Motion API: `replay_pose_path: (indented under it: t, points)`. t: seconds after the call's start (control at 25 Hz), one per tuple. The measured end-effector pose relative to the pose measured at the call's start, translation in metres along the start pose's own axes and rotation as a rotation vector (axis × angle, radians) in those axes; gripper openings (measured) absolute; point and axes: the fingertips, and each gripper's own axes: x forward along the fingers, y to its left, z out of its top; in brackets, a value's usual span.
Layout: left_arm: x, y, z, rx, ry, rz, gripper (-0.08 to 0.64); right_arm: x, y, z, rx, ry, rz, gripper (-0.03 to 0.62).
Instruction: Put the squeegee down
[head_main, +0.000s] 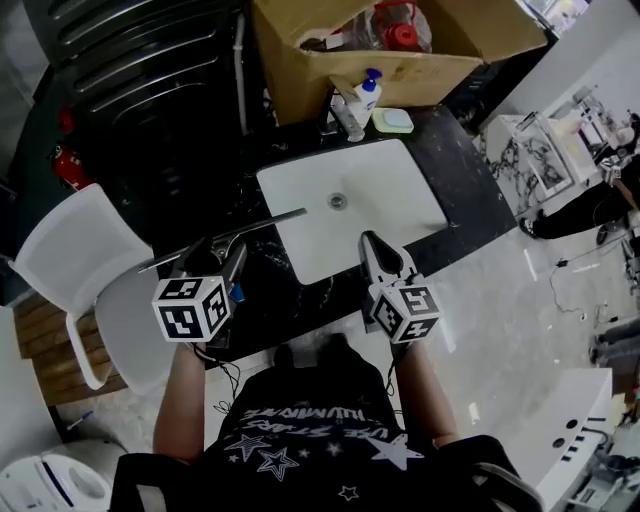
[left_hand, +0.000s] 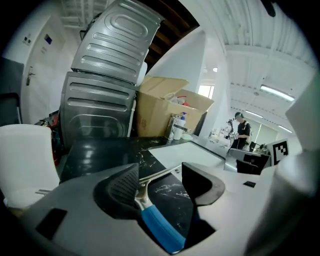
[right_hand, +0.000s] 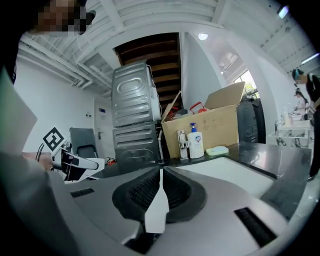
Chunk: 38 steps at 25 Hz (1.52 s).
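Note:
The squeegee (head_main: 232, 234) lies across the black counter (head_main: 470, 190), left of the white sink (head_main: 385, 215); its long metal blade runs from the counter's left edge to the sink's rim. My left gripper (head_main: 222, 250) hovers over its blue handle (left_hand: 160, 227) with the jaws wide apart. In the left gripper view the handle's metal neck sits beside the left pad (left_hand: 125, 185); the right pad stands off it. My right gripper (head_main: 370, 240) is over the sink's front rim, shut and empty, its tips (right_hand: 161, 172) pressed together.
A faucet (head_main: 345, 115), a pump bottle (head_main: 367, 97) and a green soap dish (head_main: 393, 121) stand behind the sink. An open cardboard box (head_main: 330, 70) is behind them. A white chair (head_main: 80, 250) stands left of the counter, beside dark ribbed metal panels (head_main: 150, 60).

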Motion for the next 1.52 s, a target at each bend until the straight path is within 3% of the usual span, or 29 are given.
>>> replay_pose_path:
  t: [0.2,0.52,1.0,1.52]
  points:
    - [-0.001,-0.016,0.001,0.014,-0.020,-0.041,0.281,-0.015,0.001,-0.010,0.013,0.007,-0.025,0.055]
    - [-0.026,-0.056,-0.011,0.032,-0.041,-0.054,0.277,-0.058,0.011,-0.025,-0.013,0.039,0.012,0.055]
    - [-0.106,-0.107,-0.044,0.108,-0.112,0.005,0.049,-0.156,0.037,-0.047,-0.017,0.046,0.034,0.055]
    - [-0.202,-0.162,-0.104,0.101,-0.101,-0.043,0.020,-0.287,0.072,-0.070,-0.031,0.018,-0.005,0.055]
